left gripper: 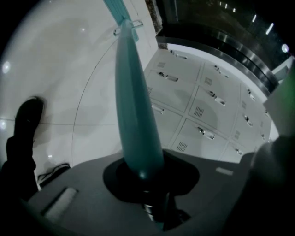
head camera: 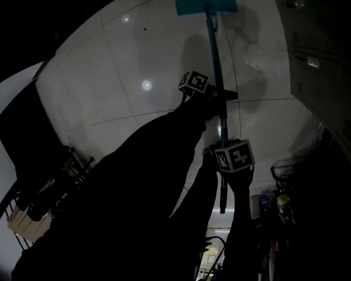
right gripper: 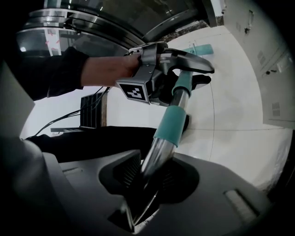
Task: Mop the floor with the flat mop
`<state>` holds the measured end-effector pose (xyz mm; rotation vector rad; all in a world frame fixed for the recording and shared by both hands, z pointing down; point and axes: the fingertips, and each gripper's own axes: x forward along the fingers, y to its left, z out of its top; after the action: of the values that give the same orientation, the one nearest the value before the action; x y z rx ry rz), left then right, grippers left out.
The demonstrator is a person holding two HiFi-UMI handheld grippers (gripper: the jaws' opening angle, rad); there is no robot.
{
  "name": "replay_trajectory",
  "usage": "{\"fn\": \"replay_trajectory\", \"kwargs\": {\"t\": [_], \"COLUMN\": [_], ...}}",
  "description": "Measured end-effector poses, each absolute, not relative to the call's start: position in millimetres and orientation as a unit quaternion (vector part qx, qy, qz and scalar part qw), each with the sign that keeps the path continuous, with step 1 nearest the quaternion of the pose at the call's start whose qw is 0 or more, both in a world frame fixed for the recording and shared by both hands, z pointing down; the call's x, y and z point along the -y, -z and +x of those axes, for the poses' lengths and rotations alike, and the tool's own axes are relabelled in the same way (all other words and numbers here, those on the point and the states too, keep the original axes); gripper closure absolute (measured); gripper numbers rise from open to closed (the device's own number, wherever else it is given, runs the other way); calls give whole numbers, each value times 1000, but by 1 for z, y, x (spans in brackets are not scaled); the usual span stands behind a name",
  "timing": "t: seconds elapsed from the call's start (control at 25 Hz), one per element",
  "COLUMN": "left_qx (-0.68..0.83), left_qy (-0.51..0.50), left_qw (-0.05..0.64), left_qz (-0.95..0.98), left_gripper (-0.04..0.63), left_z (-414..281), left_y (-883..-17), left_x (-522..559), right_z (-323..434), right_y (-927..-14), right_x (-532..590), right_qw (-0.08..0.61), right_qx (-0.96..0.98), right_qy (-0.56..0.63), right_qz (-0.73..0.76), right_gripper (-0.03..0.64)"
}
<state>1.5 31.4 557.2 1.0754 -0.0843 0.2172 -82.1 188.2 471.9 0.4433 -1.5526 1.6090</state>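
- We see the flat mop's handle (head camera: 214,49) running up the middle of the head view, with its teal mop head (head camera: 205,5) flat on the white tiled floor (head camera: 120,66) at the top edge.
- The left gripper (head camera: 218,94) sits higher on the handle, nearer the mop head. In its own view the jaws are closed round the teal shaft (left gripper: 133,106), which rises from between them towards the floor.
- The right gripper (head camera: 222,159) sits lower on the handle, near its free end. In its own view the ribbed jaws are clamped on the bare metal part of the handle (right gripper: 156,154), just below a teal sleeve (right gripper: 171,124).
- From the right gripper view we also see the left gripper (right gripper: 184,69) ahead on the shaft, a hand (right gripper: 103,69) on its grip and its marker cube (right gripper: 134,91) facing us.
- A bank of pale lockers (left gripper: 198,106) stands beside the floor in the left gripper view.
- A dark shape (left gripper: 27,115) at the left of that view may be a shoe; the picture is too dim for us to be sure.
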Motion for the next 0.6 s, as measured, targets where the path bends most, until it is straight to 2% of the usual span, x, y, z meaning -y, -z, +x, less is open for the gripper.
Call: {"fn": "replay_trajectory", "kwargs": {"t": [0.32, 0.6], "left_qx": [59, 45], "left_qy": [-105, -102], "left_qw": [838, 833], "left_qz": [533, 542], "left_gripper": [502, 502], "left_z": [-20, -12], "left_y": [-572, -542], "left_x": [50, 20], "right_z": [-107, -94], "right_y": [-490, -467], "right_x": [-110, -145], "right_qw": [402, 425], "right_qx": [632, 634], "right_qy": [-635, -616], "right_qz": [190, 195], "right_gripper": [499, 500]}}
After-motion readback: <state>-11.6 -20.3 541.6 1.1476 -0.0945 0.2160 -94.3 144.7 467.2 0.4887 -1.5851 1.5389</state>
